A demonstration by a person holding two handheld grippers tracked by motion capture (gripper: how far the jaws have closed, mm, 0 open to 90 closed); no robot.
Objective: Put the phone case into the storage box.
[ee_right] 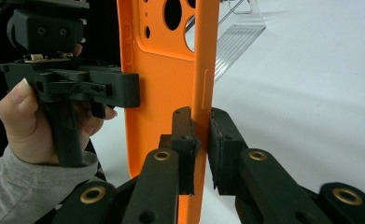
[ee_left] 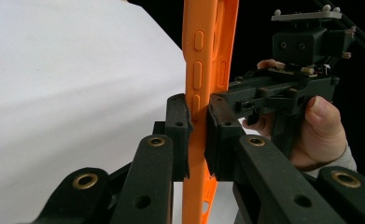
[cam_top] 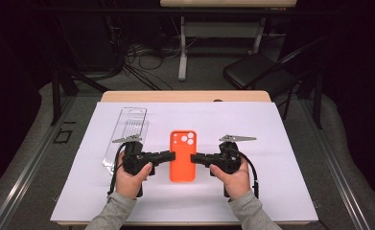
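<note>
An orange phone case (cam_top: 182,155) lies level over the white sheet, back side up, with its camera holes at the far end. My left gripper (cam_top: 170,156) is shut on the case's left long edge, and its pads pinch that rim (ee_left: 199,121) beside the button bumps. My right gripper (cam_top: 195,158) is shut on the right long edge, its pads clamping the orange rim (ee_right: 201,126). In each gripper view the other hand's gripper shows past the orange phone case (ee_left: 208,46) (ee_right: 166,93). I cannot tell whether the case rests on the sheet or hangs just above it.
A clear plastic package (cam_top: 127,132) lies on the white sheet (cam_top: 271,182) just left of my left hand. Beyond the table's far edge stand a black chair (cam_top: 257,72) and another table's leg with loose cables on the floor.
</note>
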